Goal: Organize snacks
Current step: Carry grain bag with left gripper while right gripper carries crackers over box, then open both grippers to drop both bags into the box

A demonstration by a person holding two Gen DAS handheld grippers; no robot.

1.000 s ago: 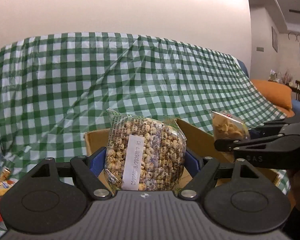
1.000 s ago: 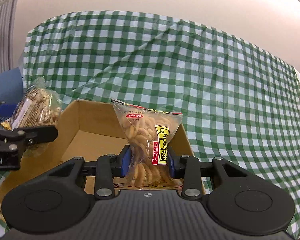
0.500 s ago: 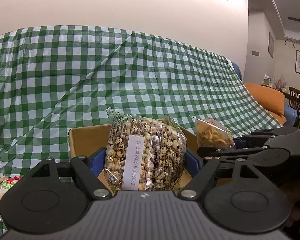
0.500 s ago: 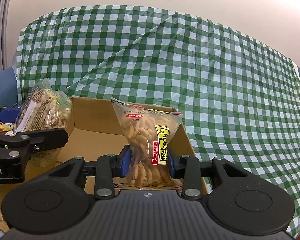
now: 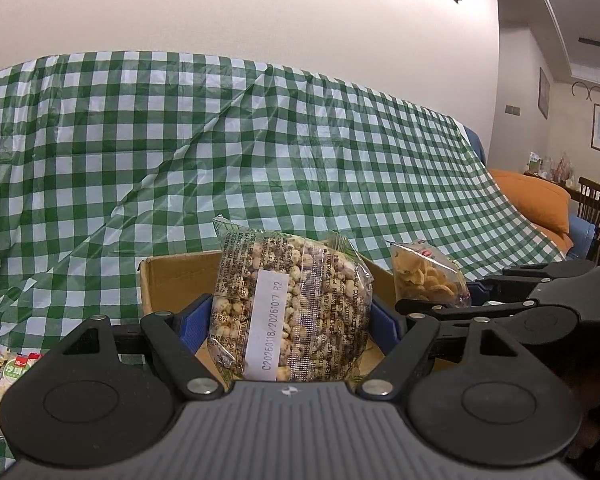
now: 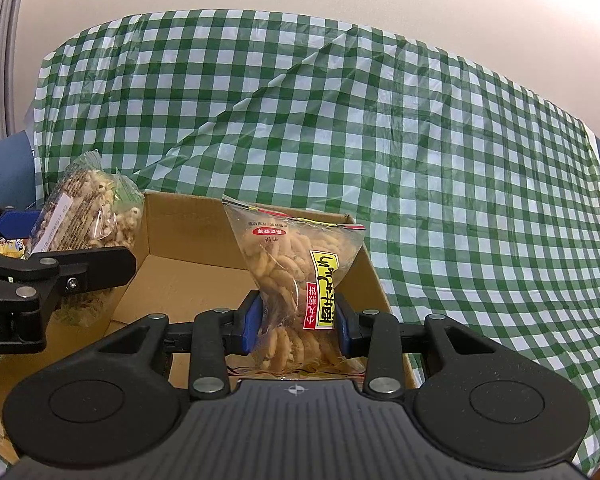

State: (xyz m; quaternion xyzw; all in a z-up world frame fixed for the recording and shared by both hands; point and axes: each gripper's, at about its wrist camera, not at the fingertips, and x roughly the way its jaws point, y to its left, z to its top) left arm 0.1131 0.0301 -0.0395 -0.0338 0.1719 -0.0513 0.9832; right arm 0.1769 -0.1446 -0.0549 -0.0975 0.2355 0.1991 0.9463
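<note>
a green-and-white checked plastic cloth (image 6: 380, 128) covers the whole supporting surface and rises behind like a draped backrest (what is underneath it cannot be told). an open cardboard box (image 6: 188, 264) sits directly on the cloth, its flaps up and its brown floor showing. in the left wrist view a few small snack packets (image 5: 4, 364) lie on the cloth left of the box.

Cardboard box (image 5: 172, 280) floor hidden behind puffed-grain bag (image 5: 288, 308).

Both grippers side by side, L (image 5: 290, 320) & R (image 6: 296, 322) each clamped on a bag
</note>
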